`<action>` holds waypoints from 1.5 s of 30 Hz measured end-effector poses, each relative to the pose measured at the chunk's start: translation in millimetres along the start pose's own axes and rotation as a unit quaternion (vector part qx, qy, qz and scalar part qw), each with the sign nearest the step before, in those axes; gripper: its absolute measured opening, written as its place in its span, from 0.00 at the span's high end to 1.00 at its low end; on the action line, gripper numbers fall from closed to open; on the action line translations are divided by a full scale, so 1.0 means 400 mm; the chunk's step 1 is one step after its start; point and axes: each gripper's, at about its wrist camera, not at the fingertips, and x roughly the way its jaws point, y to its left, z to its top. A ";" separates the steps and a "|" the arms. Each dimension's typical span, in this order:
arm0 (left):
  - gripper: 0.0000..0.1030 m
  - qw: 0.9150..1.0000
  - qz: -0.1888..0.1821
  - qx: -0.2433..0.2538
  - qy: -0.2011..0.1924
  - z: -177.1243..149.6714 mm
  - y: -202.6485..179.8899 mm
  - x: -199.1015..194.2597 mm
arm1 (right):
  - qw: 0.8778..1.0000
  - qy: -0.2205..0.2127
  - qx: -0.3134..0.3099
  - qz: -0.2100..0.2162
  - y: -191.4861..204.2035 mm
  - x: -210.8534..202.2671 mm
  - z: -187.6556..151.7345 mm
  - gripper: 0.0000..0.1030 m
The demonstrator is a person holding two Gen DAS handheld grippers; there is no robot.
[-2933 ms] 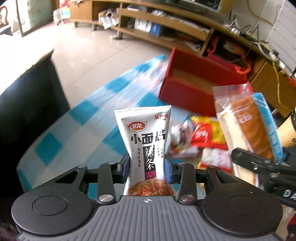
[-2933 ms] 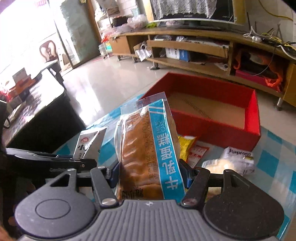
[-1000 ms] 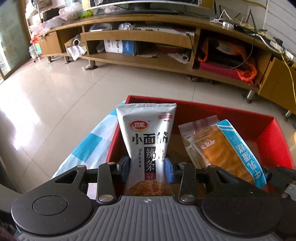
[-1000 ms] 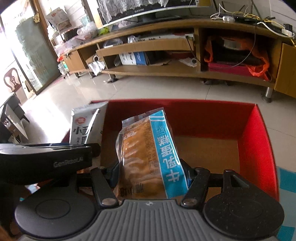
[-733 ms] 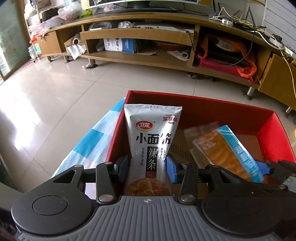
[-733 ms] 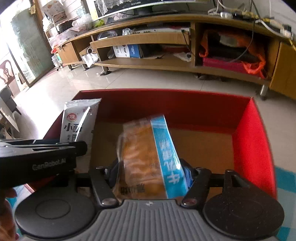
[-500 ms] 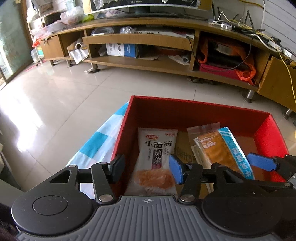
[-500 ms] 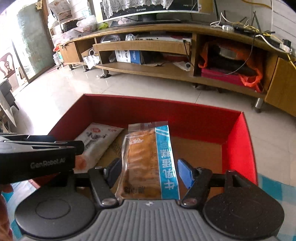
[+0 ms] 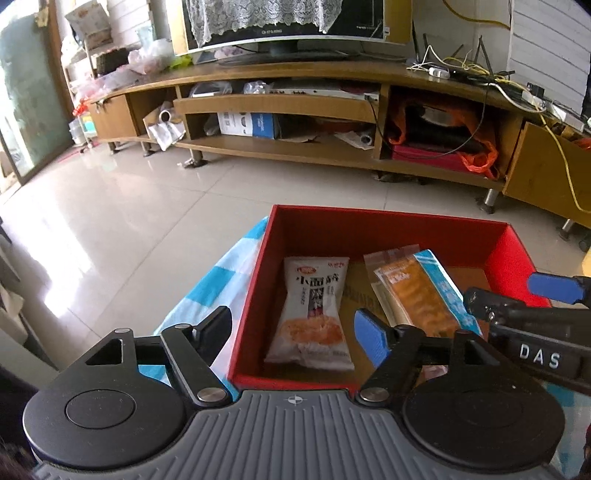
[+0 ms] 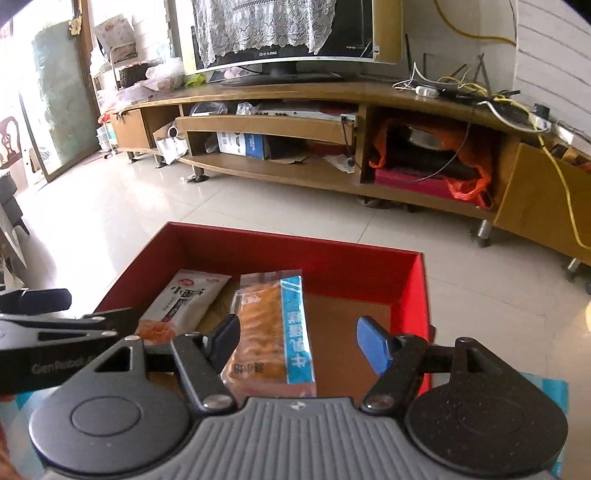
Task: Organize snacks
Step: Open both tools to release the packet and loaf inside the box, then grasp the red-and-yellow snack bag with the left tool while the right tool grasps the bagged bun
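A red box (image 9: 384, 229) (image 10: 295, 254) sits on a blue-and-white checked cloth (image 9: 218, 277). Inside it lie a white spicy-strip packet (image 9: 314, 314) (image 10: 184, 306) on the left and an orange bread packet with a blue stripe (image 9: 421, 295) (image 10: 273, 332) beside it. My left gripper (image 9: 295, 332) is open and empty above the box's near edge, over the white packet. My right gripper (image 10: 295, 339) is open and empty above the bread packet; it also shows at the right of the left wrist view (image 9: 554, 291).
A long wooden TV stand (image 10: 332, 147) with a television (image 10: 280, 33) runs along the back wall. Pale tiled floor (image 9: 110, 221) lies between it and the box. Cables (image 10: 498, 96) lie on the stand's right end.
Both grippers carried their packets over the red box, opened and let them drop. The packets now lie flat in the box and both grippers have pulled back and up.
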 end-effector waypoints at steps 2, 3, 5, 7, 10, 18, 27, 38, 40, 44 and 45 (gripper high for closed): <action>0.22 1.000 -0.005 0.000 0.000 -0.010 -0.001 -0.017 | 1.000 0.002 -0.004 -0.004 0.001 -0.020 -0.005 0.32; 0.22 1.000 -0.007 0.000 -0.001 -0.015 0.000 -0.025 | 1.000 0.002 -0.007 -0.007 0.003 -0.029 -0.008 0.32; 0.22 1.000 -0.015 -0.001 -0.001 -0.027 0.000 -0.043 | 1.000 0.004 -0.018 -0.015 0.008 -0.053 -0.016 0.31; 0.22 1.000 -0.021 -0.003 0.004 -0.040 0.001 -0.057 | 0.999 0.006 -0.027 -0.020 0.010 -0.078 -0.028 0.31; 0.20 0.999 -0.032 -0.007 0.012 -0.061 0.008 -0.071 | 0.999 0.012 -0.037 -0.025 0.014 -0.114 -0.052 0.31; 0.18 0.997 -0.059 -0.008 0.051 -0.134 0.018 -0.091 | 0.998 0.059 -0.017 -0.016 0.000 -0.173 -0.158 0.29; 0.14 0.992 -0.078 -0.036 0.090 -0.196 0.054 -0.104 | 0.994 0.094 0.048 -0.006 -0.058 -0.210 -0.224 0.29; 0.11 0.985 -0.107 -0.060 0.123 -0.172 -0.025 -0.044 | 0.991 0.090 0.095 -0.008 -0.112 -0.230 -0.218 0.28; 0.11 0.985 -0.098 -0.063 0.130 -0.169 -0.048 -0.018 | 0.991 0.092 0.096 -0.008 -0.119 -0.226 -0.218 0.28; 0.11 0.984 -0.080 -0.058 0.149 -0.168 -0.080 0.037 | 0.991 0.093 0.094 -0.003 -0.126 -0.220 -0.215 0.28; 0.10 0.984 -0.077 -0.058 0.150 -0.168 -0.086 0.047 | 0.991 0.094 0.093 -0.003 -0.126 -0.218 -0.214 0.28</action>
